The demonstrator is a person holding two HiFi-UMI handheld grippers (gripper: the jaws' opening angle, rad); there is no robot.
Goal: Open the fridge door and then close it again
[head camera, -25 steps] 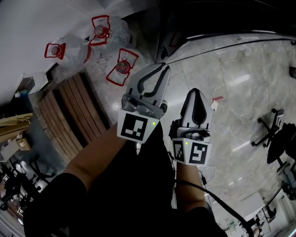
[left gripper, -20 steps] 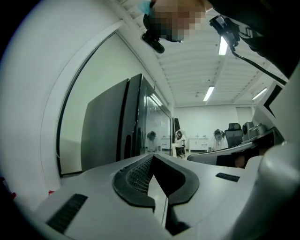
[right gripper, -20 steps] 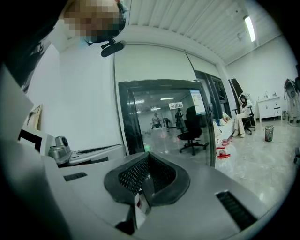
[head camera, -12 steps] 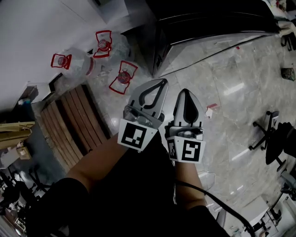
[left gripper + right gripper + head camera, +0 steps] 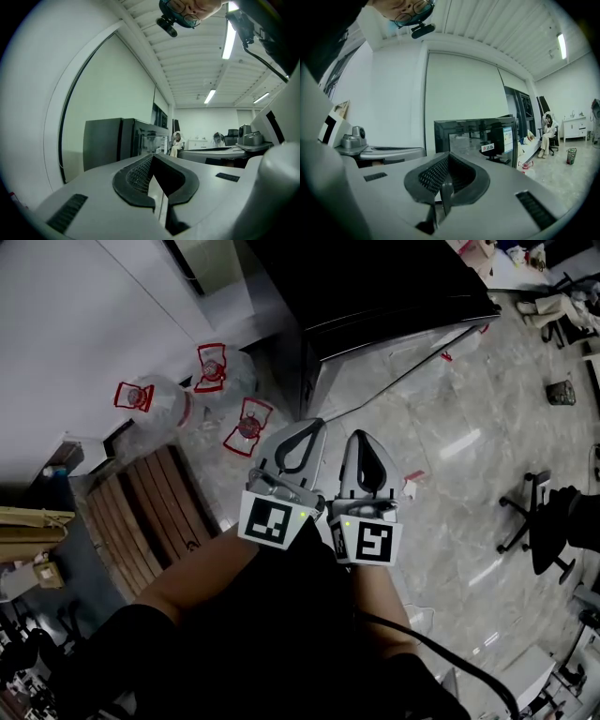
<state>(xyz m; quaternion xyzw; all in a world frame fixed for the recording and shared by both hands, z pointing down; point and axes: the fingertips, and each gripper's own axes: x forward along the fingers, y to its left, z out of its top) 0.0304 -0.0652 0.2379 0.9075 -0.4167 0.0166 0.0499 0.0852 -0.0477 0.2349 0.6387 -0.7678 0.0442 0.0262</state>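
Fridge (image 5: 478, 133): boxy, glossy black, glass-fronted.

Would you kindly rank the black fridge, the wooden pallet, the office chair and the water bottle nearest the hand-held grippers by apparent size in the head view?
1. black fridge
2. wooden pallet
3. office chair and water bottle: these look alike, so I would not rank them.
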